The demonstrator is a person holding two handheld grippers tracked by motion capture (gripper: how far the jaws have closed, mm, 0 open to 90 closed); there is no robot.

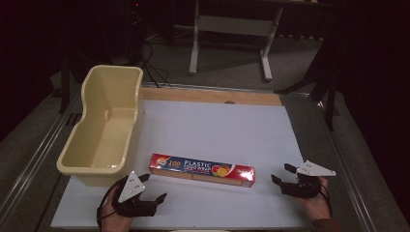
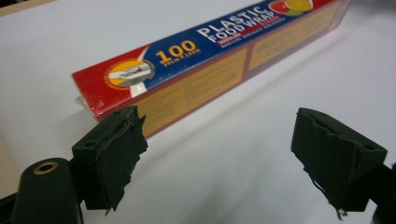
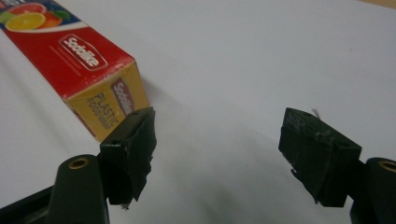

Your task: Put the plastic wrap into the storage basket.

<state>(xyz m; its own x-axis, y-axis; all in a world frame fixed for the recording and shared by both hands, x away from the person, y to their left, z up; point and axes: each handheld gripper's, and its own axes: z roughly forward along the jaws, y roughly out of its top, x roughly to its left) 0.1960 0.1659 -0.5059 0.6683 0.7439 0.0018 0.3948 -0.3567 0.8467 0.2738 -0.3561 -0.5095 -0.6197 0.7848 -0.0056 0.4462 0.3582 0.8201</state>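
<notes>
You've barely begun: the plastic food wrap box (image 1: 202, 169) lies flat on the white board beside the cream tub (image 1: 104, 125), ungrasped, with your left gripper (image 1: 151, 187) and right gripper (image 1: 281, 174) both gaping wide at its ends.

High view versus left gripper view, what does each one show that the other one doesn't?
High view alone: the cream plastic tub at the table's left, both hands with the left gripper and right gripper, each with jaws apart and short of the box ends, and the floor and desk legs beyond.

Left gripper view alone: close detail of the box, namely the "100" print, the round emblem and the yellow side panel.

Both: the plastic food wrap box lying flat on the white table surface.
</notes>
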